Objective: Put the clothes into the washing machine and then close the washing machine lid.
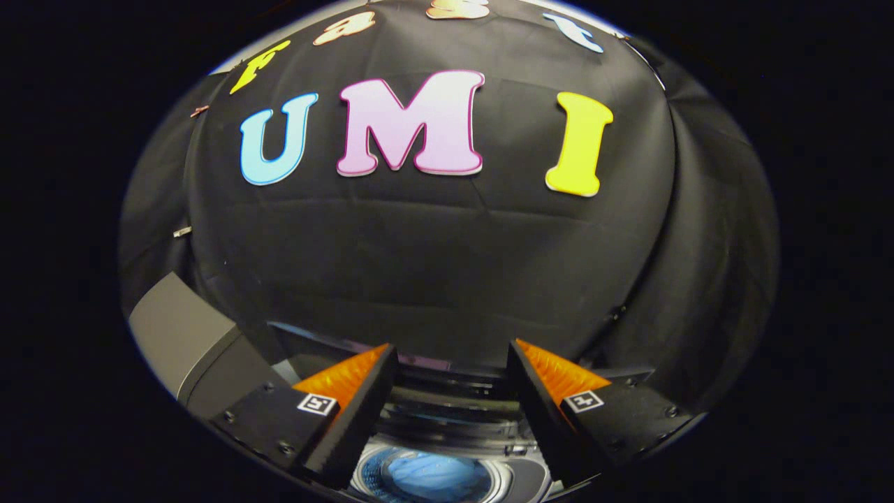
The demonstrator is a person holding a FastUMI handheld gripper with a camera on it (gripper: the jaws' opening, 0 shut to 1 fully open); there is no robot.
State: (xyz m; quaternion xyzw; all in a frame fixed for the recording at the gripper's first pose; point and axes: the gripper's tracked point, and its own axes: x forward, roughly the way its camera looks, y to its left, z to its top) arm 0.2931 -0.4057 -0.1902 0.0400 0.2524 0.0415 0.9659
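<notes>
Far left: grey lid (pixel 178 335) of the washing machine (pixel 447 447) standing raised, well apart from the fingers. Nearer the middle: gripper (pixel 452 377) hanging above the machine, fingers spread wide, gripping nothing. Below and between the fingers: round drum opening with blue clothes (pixel 433 475) already lying inside. Risks from here, by judgement: swinging left for the lid with fingers this wide could glance off its edge, or send it slamming down; any cloth draped over the drum rim could catch and stop full closure. Right: booth cloth, nothing else of note.
</notes>
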